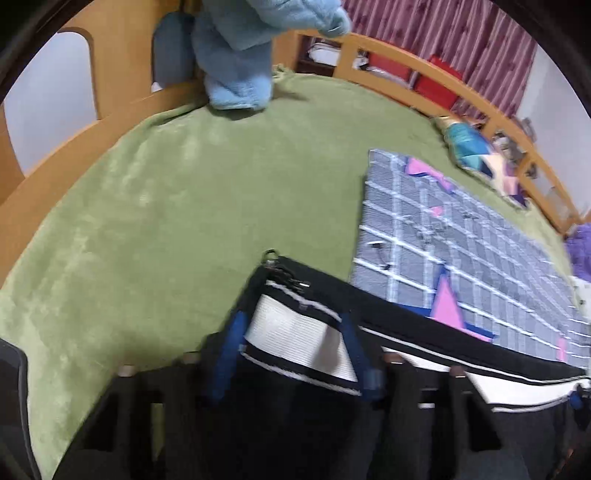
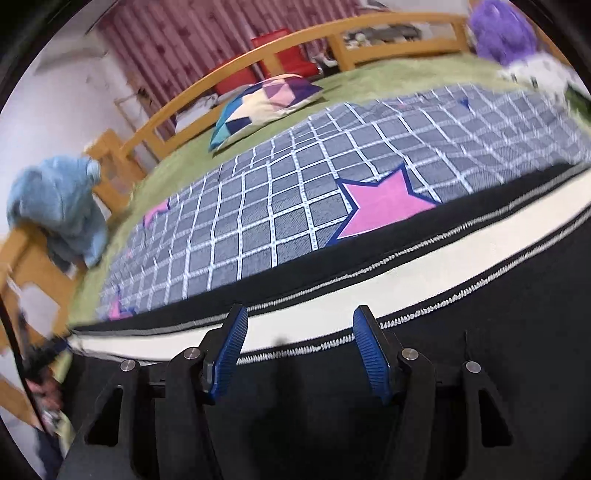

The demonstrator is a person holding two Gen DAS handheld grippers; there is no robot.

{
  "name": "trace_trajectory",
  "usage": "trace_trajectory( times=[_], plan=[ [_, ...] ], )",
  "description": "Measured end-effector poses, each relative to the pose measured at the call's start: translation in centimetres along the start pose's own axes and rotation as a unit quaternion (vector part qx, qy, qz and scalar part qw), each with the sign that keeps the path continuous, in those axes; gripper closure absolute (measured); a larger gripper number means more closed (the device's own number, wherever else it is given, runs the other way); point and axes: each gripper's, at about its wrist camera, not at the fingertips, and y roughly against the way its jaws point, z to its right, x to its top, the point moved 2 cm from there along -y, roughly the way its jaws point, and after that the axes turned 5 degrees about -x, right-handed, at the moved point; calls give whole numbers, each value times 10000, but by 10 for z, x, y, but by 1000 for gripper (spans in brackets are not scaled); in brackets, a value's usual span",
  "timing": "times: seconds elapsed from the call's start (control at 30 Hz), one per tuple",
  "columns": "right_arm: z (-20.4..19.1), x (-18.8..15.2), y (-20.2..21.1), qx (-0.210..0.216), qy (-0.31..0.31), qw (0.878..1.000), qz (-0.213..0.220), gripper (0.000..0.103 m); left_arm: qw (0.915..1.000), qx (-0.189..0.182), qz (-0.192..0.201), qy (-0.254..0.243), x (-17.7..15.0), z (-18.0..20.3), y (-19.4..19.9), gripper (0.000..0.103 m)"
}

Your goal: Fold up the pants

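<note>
The pants are black with a white side stripe edged in thin white lines and a zip at the hem corner. In the left wrist view my left gripper has its blue fingers spread on both sides of the striped hem end, with cloth between and over them. In the right wrist view the pants stretch across the foreground, and my right gripper has its blue fingers apart, over the white stripe. Whether either one pinches the cloth cannot be told.
A green blanket covers the bed. A grey checked mat with pink stars lies beyond the pants. A light blue garment hangs on the wooden bed frame. A patterned pillow and a purple plush lie at the far side.
</note>
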Motion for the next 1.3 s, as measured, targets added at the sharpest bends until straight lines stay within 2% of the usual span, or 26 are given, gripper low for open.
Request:
trace_trajectory(
  times=[0.03, 0.07, 0.17, 0.27, 0.37, 0.4, 0.47, 0.57, 0.63, 0.7, 0.77, 0.87, 0.93, 1.0, 1.07, 1.13, 1.17, 1.3],
  plan=[
    [2, 1, -3, 41, -95, 9999, -21, 43, 10000, 73, -29, -12, -1, -1, -6, 77],
    [3, 2, -5, 60, -133, 9999, -41, 43, 10000, -43, -37, -62, -2, 0, -8, 82],
    [2, -2, -15, -1, -65, 9999, -153, 43, 9997, -171, 180, -59, -1, -2, 3, 84],
    [-5, -4, -17, -65, 117, 9999, -103, 43, 9977, -451, 446, 248, 3, -13, 17, 85],
    [-13, -2, -6, 277, 104, 9995, 139, 43, 9977, -422, 406, 348, 3, -17, 11, 85],
    [-17, -1, -2, 351, 167, 9988, 282, 40, 9983, -328, 349, 327, 2, -15, 4, 84],
    [-21, 1, -4, 178, 325, 9989, 279, 37, 9997, -31, 185, 176, 0, -10, -9, 83],
    [-17, 5, -29, -123, 327, 9993, -156, 37, 9995, 171, 252, 74, 1, -5, -4, 75],
    [-11, 10, -46, -211, 290, 9983, -464, 37, 9993, 188, 322, 10, 1, -2, 4, 73],
    [-14, 22, -55, -430, 496, 9968, -465, 40, 9989, 212, 427, 16, 0, -1, 12, 67],
    [-16, 30, -71, -734, 662, 9935, -570, 43, 9987, 113, 504, 28, -2, 0, 18, 66],
    [-30, 31, -85, -1177, 1143, 9858, -342, 42, 9982, 2, 592, 64, -5, 0, 27, 66],
    [-34, 29, -79, -1208, 1161, 9857, -185, 42, 9981, -48, 610, 56, -9, 2, 33, 66],
    [-26, 30, -63, -889, 815, 9927, -57, 46, 9983, -97, 580, 8, -13, 5, 40, 66],
    [-15, 30, -44, -572, 336, 9978, 22, 46, 9986, -28, 519, -57, -20, 6, 48, 65],
    [-6, 25, -15, -216, -27, 9997, 128, 46, 9986, 77, 487, -168, -30, 5, 60, 56],
    [-5, 21, -3, -206, -11, 9997, 158, 46, 9984, 107, 499, -225, -38, 4, 68, 51],
    [-6, -6, 27, -526, 455, 9974, 178, 45, 9983, -22, 521, -255, -83, -8, 101, 50]
  ],
)
